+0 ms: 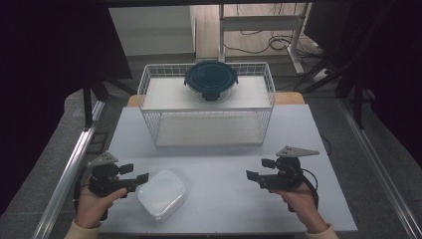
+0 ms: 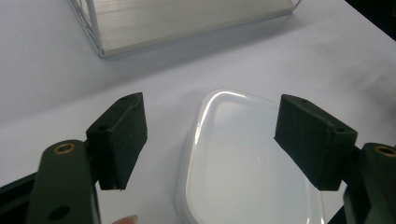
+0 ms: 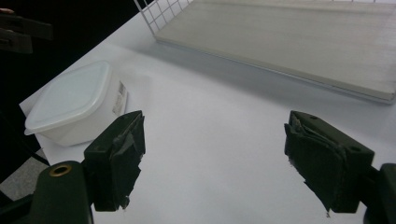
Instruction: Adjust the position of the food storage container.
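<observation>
Item: white lidded container [image 1: 161, 193], rounded-rectangular, translucent lid on. Location: near edge of the table [image 1: 224, 149], your left half, resting flat; it sits skewed, one corner towards you, its long axis running diagonally from near-left to far-right.

Item: left gripper [image 1: 135, 173]. Jaws wide, holding nothing. It sits just beside the container's left corner, pointing across at it; in the left gripper view the lid [image 2: 247, 158] lies between and below the two jaws, not touched.

Item: right gripper [image 1: 260, 170]. Jaws wide, empty, pointing left; well apart from the container, bare table between.

Item: wire basket [image 1: 206, 107], far centre, a dark-lidded round bowl [image 1: 211, 79] on its upper shelf.

Note: your left hand is clearly nearer. Judged, a short reach rightward and down puts those jaws astride the container's narrower width.
</observation>
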The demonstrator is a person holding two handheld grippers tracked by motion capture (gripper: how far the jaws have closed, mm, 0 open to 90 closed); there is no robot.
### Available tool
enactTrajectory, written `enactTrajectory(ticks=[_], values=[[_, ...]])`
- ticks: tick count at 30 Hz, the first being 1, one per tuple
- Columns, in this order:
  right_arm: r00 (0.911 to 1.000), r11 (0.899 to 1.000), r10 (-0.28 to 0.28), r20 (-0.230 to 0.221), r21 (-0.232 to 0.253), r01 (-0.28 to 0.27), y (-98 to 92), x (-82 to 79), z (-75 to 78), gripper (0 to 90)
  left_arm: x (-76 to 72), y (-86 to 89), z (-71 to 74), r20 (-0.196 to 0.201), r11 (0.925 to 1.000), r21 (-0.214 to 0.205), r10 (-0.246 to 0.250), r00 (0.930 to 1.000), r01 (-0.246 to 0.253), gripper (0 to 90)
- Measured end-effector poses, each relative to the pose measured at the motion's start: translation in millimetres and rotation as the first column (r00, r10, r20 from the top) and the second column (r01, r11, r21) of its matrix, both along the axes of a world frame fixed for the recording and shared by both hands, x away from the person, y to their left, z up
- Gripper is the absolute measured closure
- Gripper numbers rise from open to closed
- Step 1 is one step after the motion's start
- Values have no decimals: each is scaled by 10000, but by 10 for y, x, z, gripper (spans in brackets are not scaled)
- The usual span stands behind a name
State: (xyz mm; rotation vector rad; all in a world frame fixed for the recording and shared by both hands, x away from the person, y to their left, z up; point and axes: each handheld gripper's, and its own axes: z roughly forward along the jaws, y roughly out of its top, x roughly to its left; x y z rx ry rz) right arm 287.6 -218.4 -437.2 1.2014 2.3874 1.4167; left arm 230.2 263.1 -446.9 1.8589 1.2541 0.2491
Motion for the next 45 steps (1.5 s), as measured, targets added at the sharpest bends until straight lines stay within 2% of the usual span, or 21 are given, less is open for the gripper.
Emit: enactTrajectory(ticks=[5,9,14,18,21,22,23,24,25,26,27,29,33,34,35,36,38,40,42,43,45], values=[[9999,9999,-89,-113,-59,88,-5,19,-42,202,30,-29,-72,-256,9999,86,-107,9996,109,256],[9999,9999,-90,-66,-99,90,-1,14,-33,202,-12,-44,-25,-64,9997,57,-222,9997,222,260],[9997,9998,-161,-171,-83,159,-5,16,-44,207,-60,-9,30,51,9987,-206,-455,9989,456,345],[9994,9996,-269,-222,-47,268,-14,28,-55,209,-56,9,-8,-141,9975,-192,-677,9976,674,396],[9992,9996,-286,-274,-56,284,-13,33,-65,209,-67,28,-43,-362,9969,21,-780,9963,781,478],[9992,9996,-286,-274,-56,284,-13,33,-65,209,-76,40,-50,-424,9965,111,-825,9957,830,478],[9992,9996,-272,-297,-108,269,-7,39,-74,209,-100,67,-50,-532,9954,431,-832,9951,855,535],[9992,9996,-256,-305,-86,253,-3,42,-80,209,-100,67,-50,-532,9954,431,-832,9951,855,562],[9990,9996,-264,-353,-97,261,2,44,-85,209,-128,86,-49,-580,9938,718,-805,9951,846,599],[9990,9996,-264,-353,-97,261,2,44,-85,209,-155,100,-50,-628,9921,897,-828,9946,882,599],[9988,9995,-292,-397,-106,288,6,48,-90,210,-212,129,-60,-707,9873,1125,-1049,9920,1124,672],[9987,9995,-312,-415,-111,308,1,56,-96,211,-265,163,-87,-827,9855,1202,-1105,9904,1200,742],[9976,9986,-485,-499,-216,475,-16,74,-111,212,-326,244,-191,-1280,9864,1152,-1025,9865,1175,847],[9973,9985,-523,-519,-207,513,-20,75,-112,212,-326,244,-191,-1280,9864,1152,-1025,9865,1175,863],[9969,9982,-574,-540,-184,565,-29,76,-110,213,-363,279,-295,-1654,9862,1099,-1046,9807,1238,878],[9969,9982,-574,-540,-184,565,-29,76,-110,213,-363,279,-295,-1654,9862,1099,-1046,9807,1238,888],[9966,9979,-632,-522,-144,626,-41,76,-103,213,-414,255,-399,-2029,9820,1213,-1182,9720,1448,896],[9967,9980,-625,-523,-137,618,-43,79,-102,213,-440,197,-454,-2184,9797,1138,-1373,9662,1649,900],[9966,9980,-620,-544,-126,614,-41,81,-103,213,-440,173,-465,-2215,9786,1109,-1457,9642,1734,900],[9966,9981,-610,-548,-123,604,-31,83,-107,213,-425,101,-491,-2270,9720,1090,-1794,9572,2080,900],[9966,9981,-602,-559,-146,595,-27,81,-106,215,-400,53,-516,-2289,9712,1055,-1853,9557,2135,900]])
